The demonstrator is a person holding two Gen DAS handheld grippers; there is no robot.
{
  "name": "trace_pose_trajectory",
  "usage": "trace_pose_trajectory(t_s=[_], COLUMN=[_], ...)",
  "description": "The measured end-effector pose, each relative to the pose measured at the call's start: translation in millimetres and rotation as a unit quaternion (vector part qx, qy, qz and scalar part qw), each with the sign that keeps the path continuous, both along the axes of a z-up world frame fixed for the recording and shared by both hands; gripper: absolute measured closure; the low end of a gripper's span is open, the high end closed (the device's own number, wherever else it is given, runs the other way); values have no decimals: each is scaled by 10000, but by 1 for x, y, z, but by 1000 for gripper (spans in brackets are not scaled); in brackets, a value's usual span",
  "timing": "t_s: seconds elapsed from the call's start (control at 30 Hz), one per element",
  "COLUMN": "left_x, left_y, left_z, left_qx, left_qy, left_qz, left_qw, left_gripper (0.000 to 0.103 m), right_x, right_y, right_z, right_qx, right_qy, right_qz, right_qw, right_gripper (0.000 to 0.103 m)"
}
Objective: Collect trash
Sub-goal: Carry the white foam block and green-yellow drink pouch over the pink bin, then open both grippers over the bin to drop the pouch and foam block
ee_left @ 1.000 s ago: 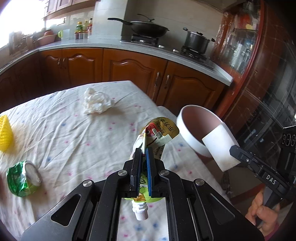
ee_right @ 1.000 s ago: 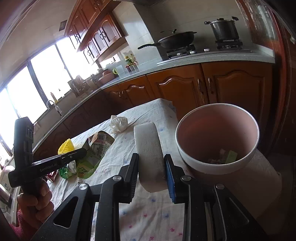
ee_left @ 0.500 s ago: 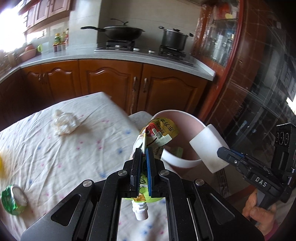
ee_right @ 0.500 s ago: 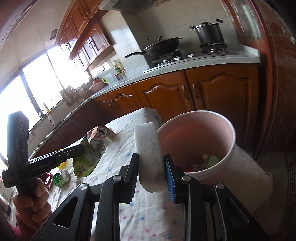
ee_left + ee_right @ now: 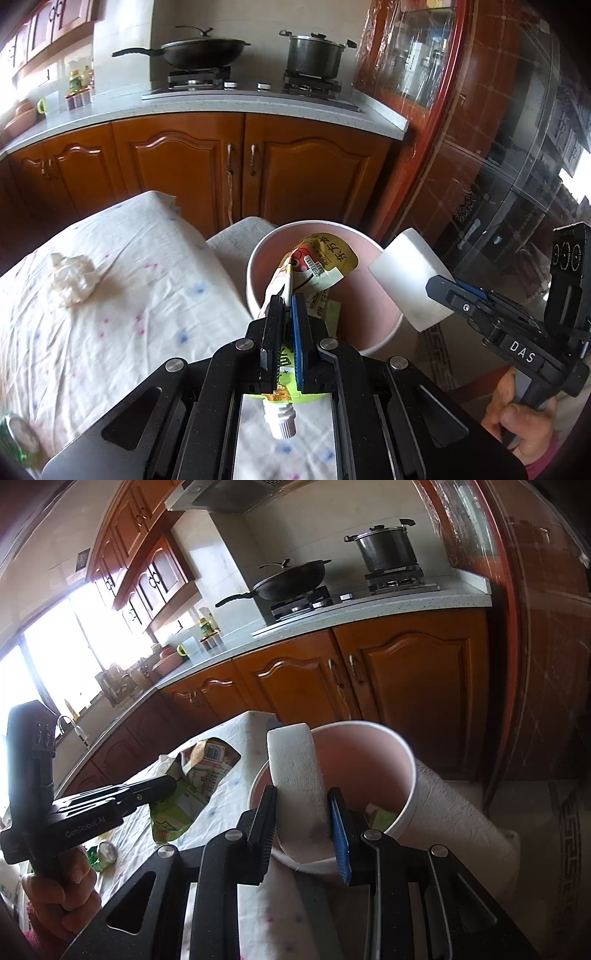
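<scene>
The left gripper (image 5: 287,308), clamped on a flattened pouch (image 5: 317,264), hangs it over the near rim of the bin (image 5: 255,258); the limp pouch could catch that rim and slide onto the table (image 5: 129,295). To the right, the right gripper (image 5: 301,812) pinches a white foam block (image 5: 295,771) beside the bin, so the two could collide. A tissue wad (image 5: 72,273) and crushed can (image 5: 16,443) lie uncollected far left.

Black claw (image 5: 286,306) (blue pad), silver screws

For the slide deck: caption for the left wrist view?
Left gripper holds flattened green-yellow drink pouch over pink plastic bin.
</scene>
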State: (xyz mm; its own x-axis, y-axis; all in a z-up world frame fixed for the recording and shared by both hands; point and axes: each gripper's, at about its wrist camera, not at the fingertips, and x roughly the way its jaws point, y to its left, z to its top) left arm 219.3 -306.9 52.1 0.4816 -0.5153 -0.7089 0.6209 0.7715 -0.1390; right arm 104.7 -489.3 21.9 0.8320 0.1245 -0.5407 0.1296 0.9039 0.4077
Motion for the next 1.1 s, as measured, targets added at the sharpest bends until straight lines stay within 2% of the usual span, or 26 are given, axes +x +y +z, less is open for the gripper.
trace_pose_trajectory(t_s=[0.43, 0.87, 0.97, 1.07, 1.1], left_x=[27, 34, 33, 33, 33], left_y=[-52, -65, -67, -68, -68], left_z=[-24, -29, -30, -31, -31], left_qx=[393, 501, 552, 549, 554], left_qy=[285, 305, 326, 394, 399], left_qz=[-165, -233, -282, -302, -284], left_qw=[9987, 9980, 9975, 9973, 9973], left_gripper=[99, 99, 97, 95, 91], right_x=[34, 45, 46, 46, 46], right_y=[-29, -39, -41, -44, -45], right_z=[-19, -27, -28, -30, -30], right_qx=[38, 25, 31, 148, 172], right_qy=[431, 617, 641, 645, 644], right_qz=[-126, -110, -110, -139, -159], right_qw=[9990, 9980, 9979, 9977, 9976], right_gripper=[75, 75, 75, 71, 70])
